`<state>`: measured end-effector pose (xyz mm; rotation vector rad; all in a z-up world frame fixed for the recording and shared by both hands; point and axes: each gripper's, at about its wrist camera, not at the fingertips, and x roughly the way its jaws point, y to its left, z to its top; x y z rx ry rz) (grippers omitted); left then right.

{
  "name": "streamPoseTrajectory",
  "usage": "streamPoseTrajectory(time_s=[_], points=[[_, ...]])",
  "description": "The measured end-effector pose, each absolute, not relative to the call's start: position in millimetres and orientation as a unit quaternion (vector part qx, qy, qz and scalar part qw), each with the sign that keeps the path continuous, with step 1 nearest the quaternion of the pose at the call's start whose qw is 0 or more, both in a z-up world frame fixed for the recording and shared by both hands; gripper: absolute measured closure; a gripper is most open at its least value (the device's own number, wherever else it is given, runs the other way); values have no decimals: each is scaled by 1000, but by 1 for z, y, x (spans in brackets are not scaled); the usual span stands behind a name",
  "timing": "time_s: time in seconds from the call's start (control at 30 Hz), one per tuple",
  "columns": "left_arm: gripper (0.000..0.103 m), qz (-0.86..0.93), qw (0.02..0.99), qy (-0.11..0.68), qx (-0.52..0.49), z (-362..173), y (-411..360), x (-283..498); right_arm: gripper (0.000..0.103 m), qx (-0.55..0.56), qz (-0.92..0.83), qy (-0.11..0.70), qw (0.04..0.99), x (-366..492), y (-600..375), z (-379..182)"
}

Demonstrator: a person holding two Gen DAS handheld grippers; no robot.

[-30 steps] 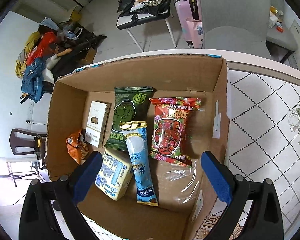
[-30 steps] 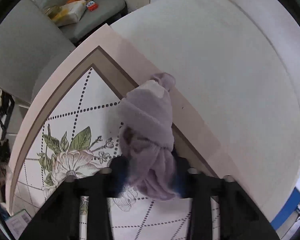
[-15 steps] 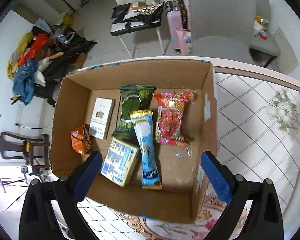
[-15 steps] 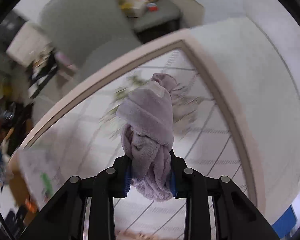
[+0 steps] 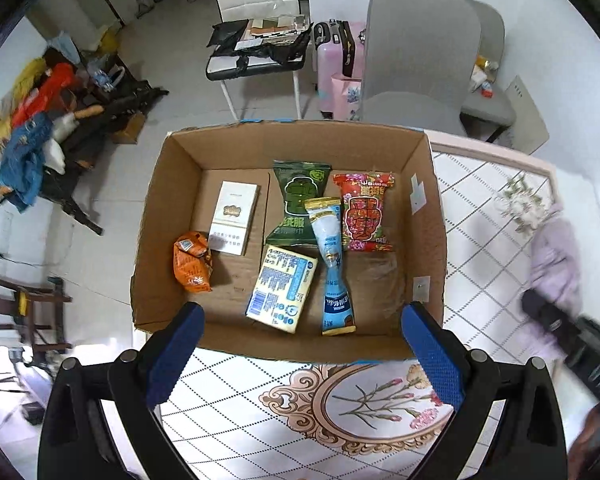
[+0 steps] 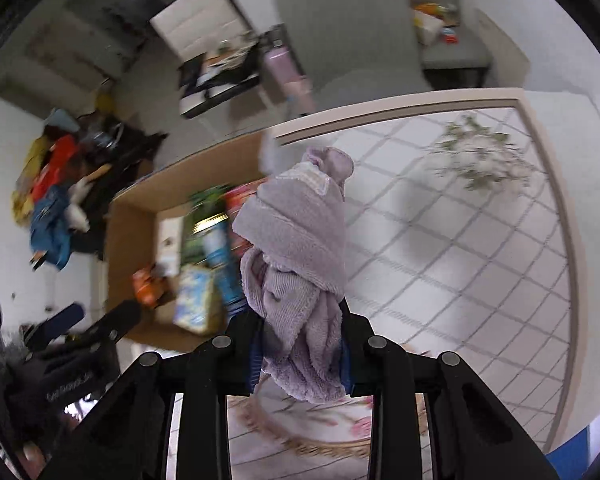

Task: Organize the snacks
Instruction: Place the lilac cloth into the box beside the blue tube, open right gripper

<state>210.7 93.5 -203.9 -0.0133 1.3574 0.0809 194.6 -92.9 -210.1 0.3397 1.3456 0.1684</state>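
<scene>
Snacks sit in the cardboard box on the table; in the left wrist view the box looks smaller and farther than a sec ago, so the left gripper, jaws wide apart w/ nothing between, has pulled up and back, box contents unchanged. In the right wrist view the right gripper, clamped on a lilac towel, has swung from the table edge toward the box, likely clearing a non-snack item. Box holds six packs: orange, white, green, red, blue tube, yellow-blue carton.

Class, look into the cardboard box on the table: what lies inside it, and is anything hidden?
Inside the cardboard box: white pack, orange packet, green packet, red packet, cream carton, and blue tube, which overlaps the green packet's lower part. Anything beneath them is hidden.
</scene>
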Motion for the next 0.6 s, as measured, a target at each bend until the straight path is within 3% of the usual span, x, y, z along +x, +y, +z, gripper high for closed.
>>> streamPoseTrajectory(time_s=[0.2,0.6], points=[[2,6,771,635,-57,-209,133,212,72,125,98,634,757,193,-28,-218],[2,-11,747,662,-54,-259,160,234,72,88,77,675,729,228,11,-298]])
